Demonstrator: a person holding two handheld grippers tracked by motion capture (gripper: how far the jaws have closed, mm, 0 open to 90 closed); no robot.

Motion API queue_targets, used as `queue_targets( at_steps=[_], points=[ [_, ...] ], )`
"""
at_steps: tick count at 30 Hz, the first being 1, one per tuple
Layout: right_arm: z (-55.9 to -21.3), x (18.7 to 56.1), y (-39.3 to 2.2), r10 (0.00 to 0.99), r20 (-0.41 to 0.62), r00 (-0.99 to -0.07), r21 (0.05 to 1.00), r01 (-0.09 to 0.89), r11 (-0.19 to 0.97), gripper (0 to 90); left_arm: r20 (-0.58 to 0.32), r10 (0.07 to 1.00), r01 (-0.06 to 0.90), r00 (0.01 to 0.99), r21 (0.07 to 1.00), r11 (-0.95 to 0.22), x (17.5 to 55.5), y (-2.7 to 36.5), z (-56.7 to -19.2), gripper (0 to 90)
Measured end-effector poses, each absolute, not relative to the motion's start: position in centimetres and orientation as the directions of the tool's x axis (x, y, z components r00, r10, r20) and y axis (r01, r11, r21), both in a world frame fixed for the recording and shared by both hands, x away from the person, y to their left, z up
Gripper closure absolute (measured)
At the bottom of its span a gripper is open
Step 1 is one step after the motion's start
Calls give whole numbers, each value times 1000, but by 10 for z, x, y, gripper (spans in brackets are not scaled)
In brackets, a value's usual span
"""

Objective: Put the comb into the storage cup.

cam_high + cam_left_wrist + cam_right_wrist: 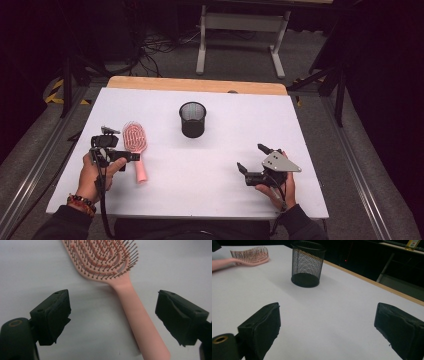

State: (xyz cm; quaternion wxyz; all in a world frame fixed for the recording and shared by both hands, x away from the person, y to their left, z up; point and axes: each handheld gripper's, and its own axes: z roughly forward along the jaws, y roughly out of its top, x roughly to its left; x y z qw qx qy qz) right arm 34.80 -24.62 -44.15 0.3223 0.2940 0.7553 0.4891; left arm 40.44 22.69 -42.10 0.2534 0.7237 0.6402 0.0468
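Observation:
A pink hairbrush [136,142] lies bristles up on the white table top [200,190], at the left, with its handle toward the near edge. My left gripper [121,155] hovers over the handle. In the left gripper view the handle [136,315] runs between the two wide-apart jaws, nearer the right one, and neither pad touches it. A black mesh cup [192,120] stands upright and empty at the middle back. My right gripper [252,158] rests at the near right, open with nothing in it, facing the cup [307,265] and the brush [249,255].
A wooden strip [200,85] edges the far side of the white surface. Beyond it on the floor stand a white table frame [240,30] and cables. Dark stands flank the table at left and right.

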Motion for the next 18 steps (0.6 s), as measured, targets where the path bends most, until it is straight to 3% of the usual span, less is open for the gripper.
queue_targets(
  at_steps=[5, 12, 14, 18],
  points=[
    [-444, 351, -246, 757, -194, -624, 924, 143, 354, 74, -310, 946, 935, 95, 354, 22, 418, 219, -428, 159],
    [-445, 351, -244, 739, -210, -640, 917, 135, 377, 77, -267, 962, 947, 58, 321, 32, 426, 199, -430, 193],
    [-445, 352, -243, 732, -216, -646, 912, 135, 388, 83, -277, 960, 955, 43, 293, 42, 429, 194, -438, 240],
    [-447, 352, -242, 721, -222, -656, 906, 136, 402, 89, -235, 971, 949, 33, 311, 43, 431, 186, -439, 240]
  ],
)
